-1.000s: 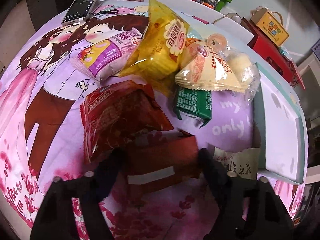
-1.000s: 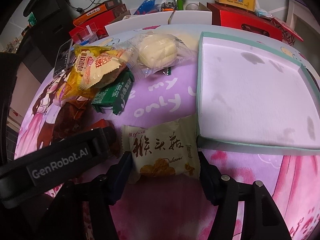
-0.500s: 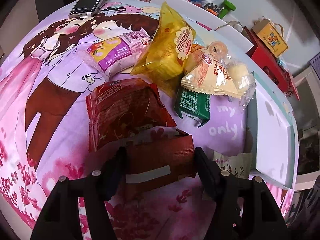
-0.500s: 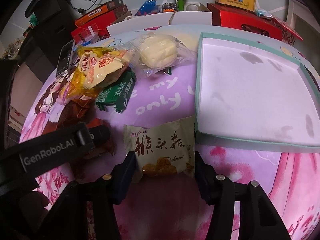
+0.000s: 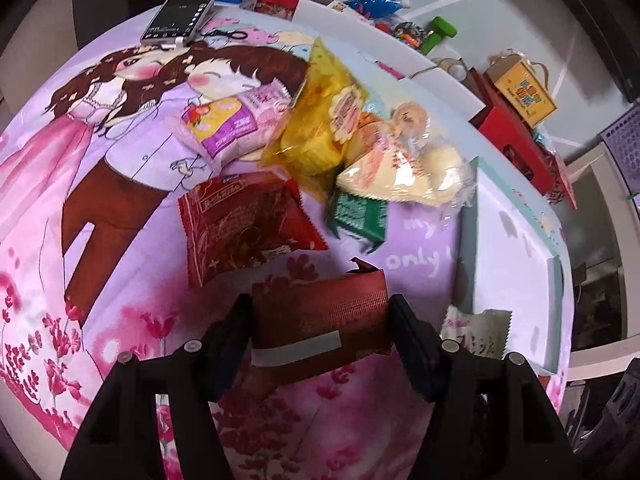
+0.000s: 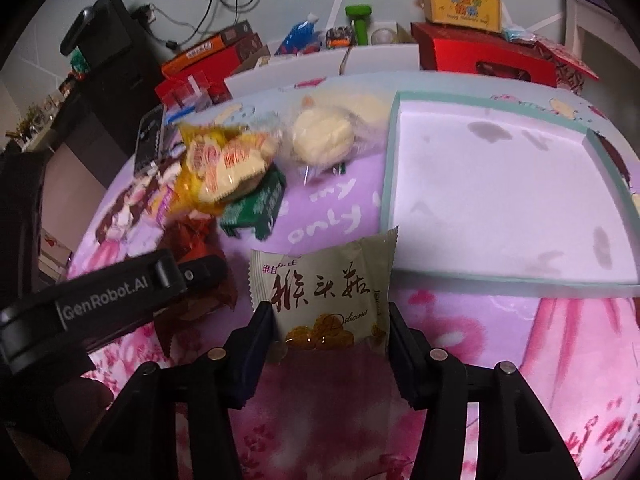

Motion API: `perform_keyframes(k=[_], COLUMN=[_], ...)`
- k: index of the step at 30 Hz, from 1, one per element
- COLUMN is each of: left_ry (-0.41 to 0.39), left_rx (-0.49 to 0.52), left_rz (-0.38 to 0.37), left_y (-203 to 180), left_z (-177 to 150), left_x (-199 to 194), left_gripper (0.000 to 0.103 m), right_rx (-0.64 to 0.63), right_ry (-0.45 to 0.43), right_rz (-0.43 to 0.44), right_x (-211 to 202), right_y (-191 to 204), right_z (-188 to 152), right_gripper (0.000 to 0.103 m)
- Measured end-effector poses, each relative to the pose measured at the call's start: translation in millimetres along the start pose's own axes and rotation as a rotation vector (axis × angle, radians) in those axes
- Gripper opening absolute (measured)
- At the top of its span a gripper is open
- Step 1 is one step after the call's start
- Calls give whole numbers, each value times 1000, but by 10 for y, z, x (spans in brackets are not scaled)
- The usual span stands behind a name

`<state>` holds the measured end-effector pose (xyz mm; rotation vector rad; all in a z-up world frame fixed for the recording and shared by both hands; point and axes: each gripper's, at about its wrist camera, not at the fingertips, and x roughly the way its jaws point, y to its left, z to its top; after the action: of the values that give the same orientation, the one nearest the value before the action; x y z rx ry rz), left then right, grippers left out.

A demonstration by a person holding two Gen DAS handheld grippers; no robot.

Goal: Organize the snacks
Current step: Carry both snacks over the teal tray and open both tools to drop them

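Note:
My left gripper (image 5: pixel 318 314) is shut on a dark red snack packet (image 5: pixel 328 292) with a white strip, held just above the pink cartoon cloth. My right gripper (image 6: pixel 328 314) is shut on a beige packet (image 6: pixel 320 280) with dark printed characters; its top corner overlaps the near rim of the teal-edged white tray (image 6: pixel 388 184). The left gripper's body (image 6: pixel 100 300) shows at the left of the right wrist view. The beige packet's edge (image 5: pixel 476 332) peeks in at the right of the left wrist view, beside the tray (image 5: pixel 512 248).
Loose snacks lie in a pile on the cloth: a large red packet (image 5: pixel 244 224), a green one (image 5: pixel 360 216), a yellow one (image 5: pixel 320 128), a pink-purple one (image 5: pixel 232 124), a clear bun bag (image 6: pixel 322 140). A phone (image 5: pixel 184 12) lies far left. Boxes line the back.
Both grippers have risen, each carrying its packet up off the cloth. The jaws of both narrowed onto the packets. The dark red packet now hangs apart from the large red one.

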<state>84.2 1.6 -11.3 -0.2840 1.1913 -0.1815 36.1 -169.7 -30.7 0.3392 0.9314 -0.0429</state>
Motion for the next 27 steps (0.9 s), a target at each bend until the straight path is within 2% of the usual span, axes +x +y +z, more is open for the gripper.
perform_keyframes(k=[7, 13, 20, 27], left_ry=[-23, -61, -84, -36], left_rx=[49, 146, 303, 426], left_rz=[-19, -19, -11, -21], left_y=[-256, -805, -1508, -2187], left_z=[109, 412, 688, 854], left_x=[-203, -195, -18, 458], left_gripper=[69, 69, 69, 69], right_rx=[24, 86, 195, 272], right_ry=[-72, -133, -117, -51], right_rz=[-22, -91, -181, -261], right_x=[-286, -426, -320, -75], right_y=[-100, -394, -1043, -1734], right_z=[237, 617, 1013, 1266], right_gripper=[57, 57, 57, 57])
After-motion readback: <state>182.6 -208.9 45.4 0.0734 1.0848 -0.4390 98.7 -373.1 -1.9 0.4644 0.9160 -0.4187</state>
